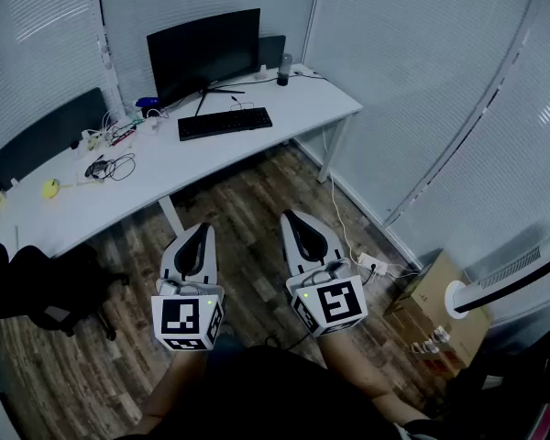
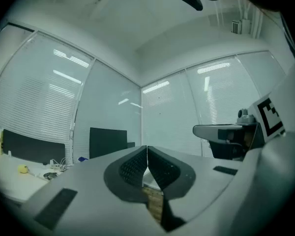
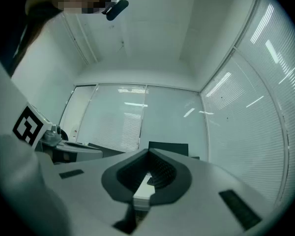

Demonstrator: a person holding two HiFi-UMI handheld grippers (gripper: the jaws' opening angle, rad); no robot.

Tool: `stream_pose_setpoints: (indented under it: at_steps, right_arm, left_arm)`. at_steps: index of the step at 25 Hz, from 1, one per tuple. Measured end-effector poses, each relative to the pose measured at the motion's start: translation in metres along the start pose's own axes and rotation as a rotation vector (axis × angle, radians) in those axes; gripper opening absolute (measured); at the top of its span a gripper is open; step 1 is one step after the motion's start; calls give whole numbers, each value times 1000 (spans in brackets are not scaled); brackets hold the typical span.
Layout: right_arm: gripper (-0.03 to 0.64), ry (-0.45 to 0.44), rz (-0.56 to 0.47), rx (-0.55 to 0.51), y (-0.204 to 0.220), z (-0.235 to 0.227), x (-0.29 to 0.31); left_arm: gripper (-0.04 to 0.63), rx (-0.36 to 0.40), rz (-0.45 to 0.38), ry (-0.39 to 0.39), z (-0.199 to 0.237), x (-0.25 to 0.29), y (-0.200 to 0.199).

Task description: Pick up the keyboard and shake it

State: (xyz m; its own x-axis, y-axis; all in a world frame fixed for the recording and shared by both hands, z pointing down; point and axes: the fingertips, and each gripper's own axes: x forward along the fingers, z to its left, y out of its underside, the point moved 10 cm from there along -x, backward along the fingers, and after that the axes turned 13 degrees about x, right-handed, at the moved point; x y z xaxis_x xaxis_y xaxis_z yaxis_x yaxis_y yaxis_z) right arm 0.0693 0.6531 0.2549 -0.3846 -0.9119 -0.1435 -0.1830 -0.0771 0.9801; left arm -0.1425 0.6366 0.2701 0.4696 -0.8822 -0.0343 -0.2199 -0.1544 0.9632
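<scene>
The black keyboard [image 1: 225,123] lies flat on the white desk [image 1: 165,168], just in front of a dark monitor [image 1: 204,55]. Both grippers hover over the wooden floor, well short of the desk and far from the keyboard. My left gripper [image 1: 201,231] is shut with nothing in it, and my right gripper [image 1: 295,220] beside it is also shut and empty. In the left gripper view the jaws [image 2: 147,154] meet in a thin line and the keyboard is hidden behind them. In the right gripper view the jaws [image 3: 148,156] are closed too, with the monitor [image 3: 168,148] beyond.
A black office chair [image 1: 37,287] stands at the left near the desk. Cables [image 1: 110,165] and a yellow object [image 1: 50,188] lie on the desk's left part. A cardboard box [image 1: 435,310] and a power strip [image 1: 371,264] sit on the floor at the right. Blinds line the walls.
</scene>
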Motion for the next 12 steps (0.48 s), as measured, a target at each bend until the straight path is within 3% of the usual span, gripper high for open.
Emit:
stream_pose_setpoints:
  at_steps: [6, 12]
  right_arm:
    - [28, -16, 15, 42, 5, -2, 7]
    - [36, 31, 31, 44, 22, -24, 46]
  left_arm:
    - [26, -3, 2, 14, 2, 4, 2]
    - [28, -29, 7, 47, 21, 42, 23]
